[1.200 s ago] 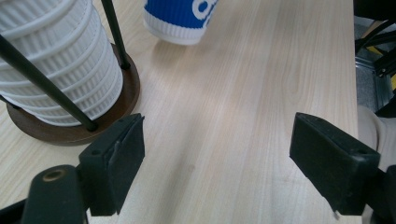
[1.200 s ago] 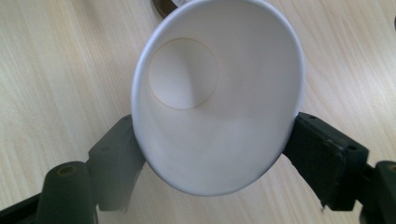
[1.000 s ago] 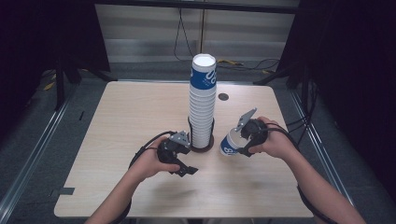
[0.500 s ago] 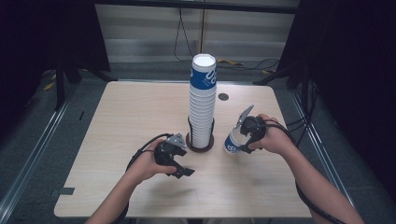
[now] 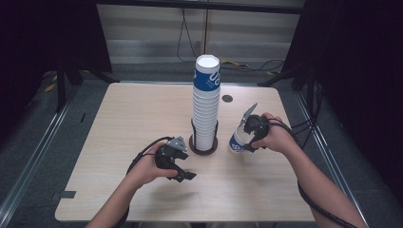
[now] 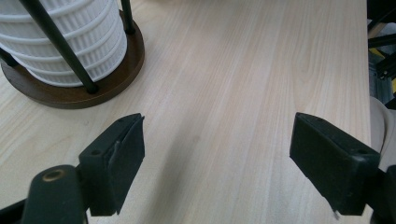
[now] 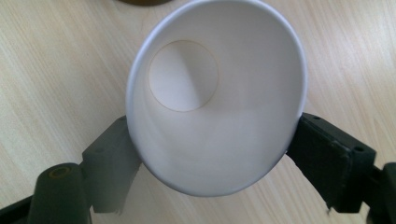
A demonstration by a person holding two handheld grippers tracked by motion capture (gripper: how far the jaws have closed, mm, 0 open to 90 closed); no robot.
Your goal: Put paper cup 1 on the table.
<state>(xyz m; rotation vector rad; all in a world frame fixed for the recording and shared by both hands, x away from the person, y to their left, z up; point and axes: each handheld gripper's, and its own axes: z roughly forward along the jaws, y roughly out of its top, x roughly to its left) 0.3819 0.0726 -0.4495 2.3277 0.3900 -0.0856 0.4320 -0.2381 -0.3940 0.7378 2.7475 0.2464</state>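
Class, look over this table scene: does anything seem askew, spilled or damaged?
Nothing spilled or damaged. The single paper cup sits between the right tongs, whose jaws have just been opening; the cup stack stands upright in its holder.

You see pale wooden table (image 5: 133, 118), rounded corners, light grain, dark round grommet hole (image 5: 227, 99) near its far edge. Tall stack of white ribbed paper cups (image 5: 206, 107), blue-printed top cup, stands in black wire holder on round dark wooden base (image 5: 203, 145). Grey floor (image 5: 43, 142) around table; black cables (image 5: 185, 38) trail behind; dark curtains at both sides.
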